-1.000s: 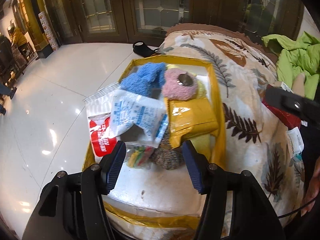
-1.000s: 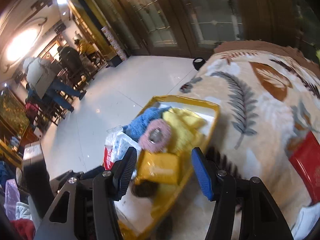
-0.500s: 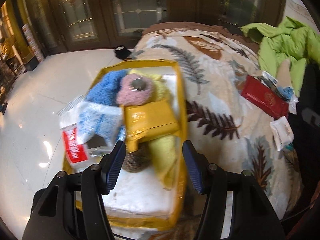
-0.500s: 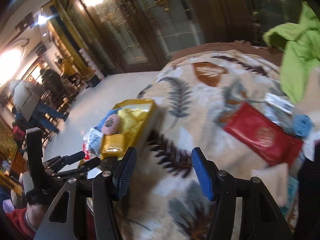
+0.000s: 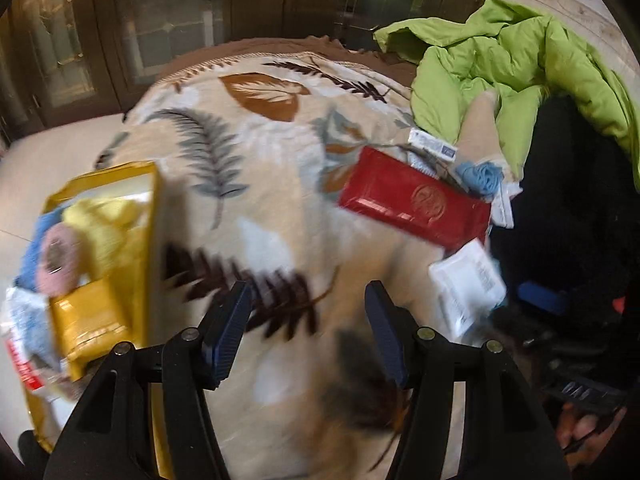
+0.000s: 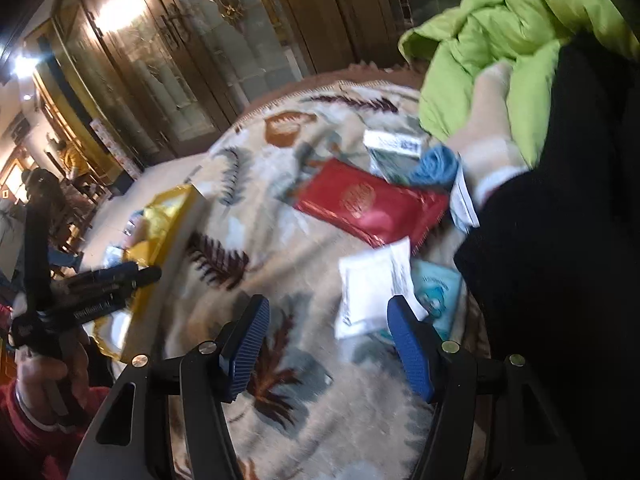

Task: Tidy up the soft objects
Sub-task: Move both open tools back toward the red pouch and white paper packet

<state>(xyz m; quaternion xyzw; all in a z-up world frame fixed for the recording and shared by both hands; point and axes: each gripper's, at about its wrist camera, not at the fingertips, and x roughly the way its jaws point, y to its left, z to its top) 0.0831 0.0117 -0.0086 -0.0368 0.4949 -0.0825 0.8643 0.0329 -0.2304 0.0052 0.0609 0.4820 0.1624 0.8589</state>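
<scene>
My left gripper (image 5: 306, 300) hangs open over the leaf-patterned blanket (image 5: 260, 152), with nothing between its blue pads. To its left lies the yellow tray (image 5: 154, 208) holding a pink fluffy ring (image 5: 60, 258), a blue cloth (image 5: 30, 256), a yellow cloth (image 5: 104, 216) and a yellow packet (image 5: 92, 316). My right gripper (image 6: 328, 308) is over the blanket too; its jaws are opening and hold nothing. A white packet (image 6: 372, 284) lies just beyond its right finger. Farther off are a red packet (image 6: 372, 204) and a blue soft bundle (image 6: 436, 166).
A green jacket (image 6: 500, 40) is heaped at the back right beside a dark garment (image 6: 560, 220). A light blue packet (image 6: 436, 292) lies under the white one. A hand in a red sleeve (image 6: 24, 408) holds the left gripper (image 6: 146, 273). Wooden glazed doors and a shiny floor lie behind.
Both grippers have swung right, away from the yellow tray and toward the packets on the blanket. The tray now sits at the left edge. The right jaws stand slightly wider.
</scene>
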